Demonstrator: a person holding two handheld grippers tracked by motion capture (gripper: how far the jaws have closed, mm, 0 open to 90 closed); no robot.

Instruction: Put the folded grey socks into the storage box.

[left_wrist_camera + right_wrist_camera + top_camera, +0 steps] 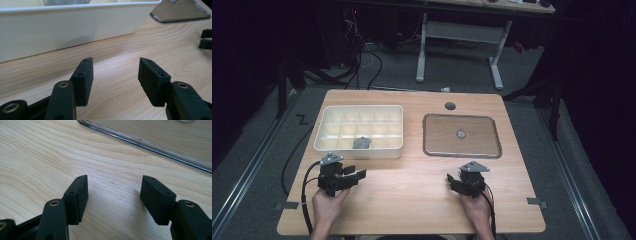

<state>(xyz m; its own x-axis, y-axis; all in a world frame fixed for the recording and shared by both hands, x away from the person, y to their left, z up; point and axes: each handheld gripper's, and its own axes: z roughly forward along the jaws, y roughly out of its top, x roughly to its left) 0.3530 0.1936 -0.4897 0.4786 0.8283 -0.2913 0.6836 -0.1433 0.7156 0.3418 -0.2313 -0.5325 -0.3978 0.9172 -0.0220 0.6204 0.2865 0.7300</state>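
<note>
On the near left of the worktop (pixel 412 195): my left tongs (pixel 357 176) rest low, hand (pixel 328 206) behind them, aimed right and forward.
Left tongs state: released, jaws wide apart over bare wood, nothing between them.
Ahead of the left tongs: cream compartment box (pixel 359 131), its front wall near; a grey object (pixel 361 143) lies in a front-row compartment.
Near right: my right tongs (pixel 453 181) sit low, hand (pixel 477 209) behind, pointing left and forward.
Right tongs state: released, empty.
Beyond the right tongs: clear-rimmed tray (pixel 462 135) with a small round piece (pixel 460 133) at its centre.
</note>
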